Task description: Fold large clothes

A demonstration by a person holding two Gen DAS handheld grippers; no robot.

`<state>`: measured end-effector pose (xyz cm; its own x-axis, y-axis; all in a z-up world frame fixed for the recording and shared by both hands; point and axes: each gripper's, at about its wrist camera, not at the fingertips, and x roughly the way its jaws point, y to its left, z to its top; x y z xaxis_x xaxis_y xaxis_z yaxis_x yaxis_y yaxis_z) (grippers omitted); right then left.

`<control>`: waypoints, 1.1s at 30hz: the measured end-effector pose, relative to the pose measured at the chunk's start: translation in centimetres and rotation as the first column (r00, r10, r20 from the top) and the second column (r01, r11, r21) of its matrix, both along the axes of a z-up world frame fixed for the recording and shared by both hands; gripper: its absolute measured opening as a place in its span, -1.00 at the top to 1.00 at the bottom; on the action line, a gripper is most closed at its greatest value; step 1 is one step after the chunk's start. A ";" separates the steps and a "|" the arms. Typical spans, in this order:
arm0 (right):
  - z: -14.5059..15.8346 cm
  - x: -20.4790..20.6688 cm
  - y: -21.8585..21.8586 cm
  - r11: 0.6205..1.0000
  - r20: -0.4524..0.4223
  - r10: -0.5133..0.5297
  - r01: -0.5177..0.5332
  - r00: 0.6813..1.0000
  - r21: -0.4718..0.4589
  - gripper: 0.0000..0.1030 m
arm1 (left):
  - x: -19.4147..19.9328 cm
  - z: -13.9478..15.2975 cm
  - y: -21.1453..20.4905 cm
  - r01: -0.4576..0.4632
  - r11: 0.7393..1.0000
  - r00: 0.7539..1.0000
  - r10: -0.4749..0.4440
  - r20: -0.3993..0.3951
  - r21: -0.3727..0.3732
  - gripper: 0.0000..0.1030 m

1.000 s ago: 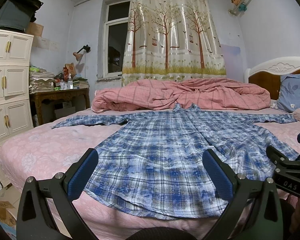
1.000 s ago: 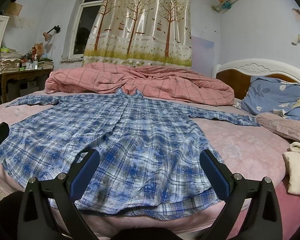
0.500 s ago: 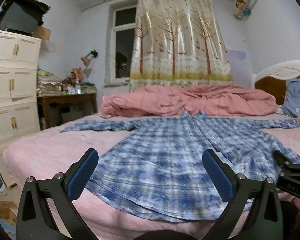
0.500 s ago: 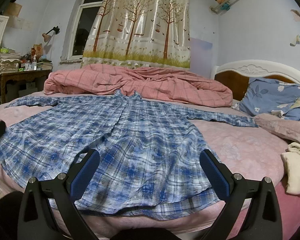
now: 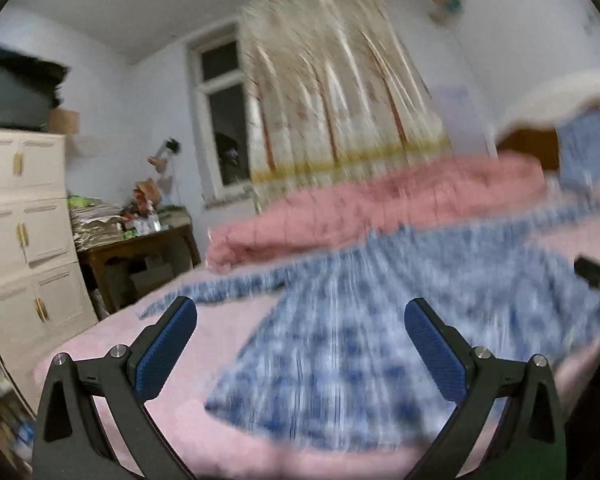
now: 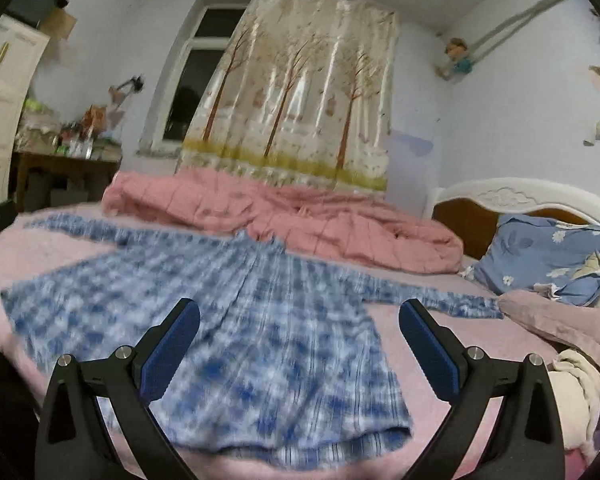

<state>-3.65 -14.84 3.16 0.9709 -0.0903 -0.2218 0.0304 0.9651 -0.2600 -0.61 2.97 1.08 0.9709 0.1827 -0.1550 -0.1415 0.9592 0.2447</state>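
- While both views smear with blur, your left gripper (image 5: 300, 346) stands wide with nothing between its blue pads (image 5: 166, 354), and your right gripper (image 6: 300, 346) is just as wide and just as empty.
- Right in front of both, the blue plaid shirt (image 6: 236, 320) lies spread flat on the pink bed (image 5: 112, 344), hem at the near edge, collar toward the far side, so its long axis runs straight away from you.
- From your left gripper the shirt sits ahead and off to the right, with bare pink sheet directly before the left pad; from your right gripper it sits ahead and to the left, its near right hem corner (image 6: 400, 428) close under the jaws.
- Judged from that, each hand is nearer its own side: the left sleeve (image 5: 220, 288) reaches toward the bed's left edge, the right sleeve (image 6: 440, 296) toward the pillow (image 6: 552, 260).
- Beyond the collar, the rumpled pink quilt (image 6: 300, 220) lies across the far side of the bed, under the curtain (image 6: 296, 100).
- Hard to read: blur hides the hem's exact line, buttons and whether the collar is flat; the left view cuts off the shirt's right side, and only a dark sliver of the other gripper shows at each frame edge.
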 end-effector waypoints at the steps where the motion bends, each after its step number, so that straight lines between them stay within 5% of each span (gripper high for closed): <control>1: -0.9 0.3 0.1 1.000 -0.046 0.013 -0.014 0.999 -0.023 -0.96 | 0.4 -1.3 -0.1 0.010 1.000 0.999 -0.010 -0.048 0.009 -1.00; 5: -5.0 2.3 0.6 0.984 -0.204 0.034 -0.069 0.978 -0.165 -0.96 | 3.1 -6.1 -0.6 0.084 0.996 0.960 -0.080 -0.267 0.003 -0.79; 9: -8.6 2.6 0.9 0.962 -0.291 0.085 -0.155 0.953 -0.225 -0.96 | 3.7 -9.0 -1.9 0.107 0.991 0.941 -0.074 -0.330 0.083 -0.78; 15: -10.6 3.7 1.1 0.975 -0.335 0.132 -0.183 0.933 -0.124 -0.96 | 3.9 -10.9 -2.9 0.123 0.979 0.930 -0.056 -0.365 0.165 -0.80; 25: -10.5 5.2 -0.5 0.987 -0.347 0.095 -0.134 0.933 -0.091 -0.96 | 5.7 -9.7 -1.8 0.135 0.983 0.919 -0.076 -0.386 0.127 -1.00; 29: -9.8 6.4 -0.2 0.981 -0.341 0.080 -0.134 0.937 -0.138 -0.96 | 6.9 -8.1 -1.5 0.106 0.979 0.941 -0.043 -0.335 0.174 -1.00; 33: -9.4 6.3 0.8 0.941 -0.295 0.042 -0.137 0.955 -0.310 -0.96 | 8.1 -7.5 -0.4 -0.006 0.955 0.960 0.088 -0.264 0.296 -1.00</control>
<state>2.69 -14.08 -6.24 0.8806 -0.1190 -0.4587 -0.1718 0.8220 -0.5430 7.53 2.52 -6.42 0.8883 0.3034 -0.3448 -0.0734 0.8349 0.5455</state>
